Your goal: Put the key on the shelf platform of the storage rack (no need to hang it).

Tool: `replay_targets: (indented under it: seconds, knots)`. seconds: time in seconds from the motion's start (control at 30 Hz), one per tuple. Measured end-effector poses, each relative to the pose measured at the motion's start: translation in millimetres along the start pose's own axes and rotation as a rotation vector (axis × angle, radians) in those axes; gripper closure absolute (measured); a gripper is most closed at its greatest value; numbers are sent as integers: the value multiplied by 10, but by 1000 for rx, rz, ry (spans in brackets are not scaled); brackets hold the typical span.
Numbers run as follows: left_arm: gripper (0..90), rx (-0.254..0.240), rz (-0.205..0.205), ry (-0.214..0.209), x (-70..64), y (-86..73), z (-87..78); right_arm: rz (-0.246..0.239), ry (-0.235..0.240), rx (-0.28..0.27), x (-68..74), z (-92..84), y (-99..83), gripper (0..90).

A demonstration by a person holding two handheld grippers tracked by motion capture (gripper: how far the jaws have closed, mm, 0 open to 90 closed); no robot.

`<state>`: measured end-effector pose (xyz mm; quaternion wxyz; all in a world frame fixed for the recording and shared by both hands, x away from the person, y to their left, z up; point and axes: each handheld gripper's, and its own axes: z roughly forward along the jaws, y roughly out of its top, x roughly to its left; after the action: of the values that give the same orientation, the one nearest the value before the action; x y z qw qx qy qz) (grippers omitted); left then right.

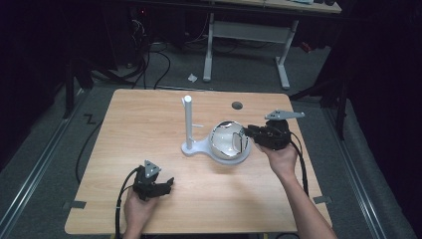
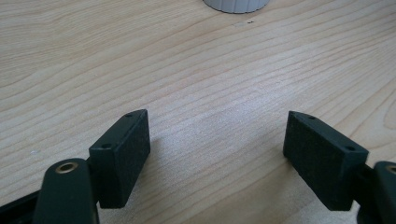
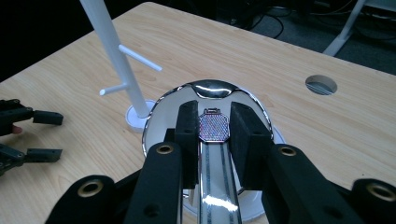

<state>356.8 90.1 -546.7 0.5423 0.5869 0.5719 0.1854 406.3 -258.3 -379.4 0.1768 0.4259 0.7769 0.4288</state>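
Your right tongs (image 3: 212, 140) are clamped on the handle of a shiny steel ladle (image 1: 229, 142), its bowl tipped up just beside the white stand (image 1: 189, 127). The bowl holds nothing that shows. Your left tongs (image 1: 166, 185) rest wide apart and hold nothing, on the worktop (image 1: 149, 114), well apart from the stand.

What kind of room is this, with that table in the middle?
It looks like a lab or workshop rather than a home. A bare wooden table stands on grey carpet, loose cables trail across the floor behind it, and a height-adjustable desk frame stands against the dark back.
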Motion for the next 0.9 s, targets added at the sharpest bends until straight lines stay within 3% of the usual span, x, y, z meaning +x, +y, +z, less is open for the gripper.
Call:
replay_targets:
  seconds: [0.23,0.9]
  knots:
    - [237,1,-5,1,1,2,-2,-2,-17,15,-13,80,12,743]
    - [235,-3,0,4,-4,-5,0,9,-5,46,-51,298,-36,743]
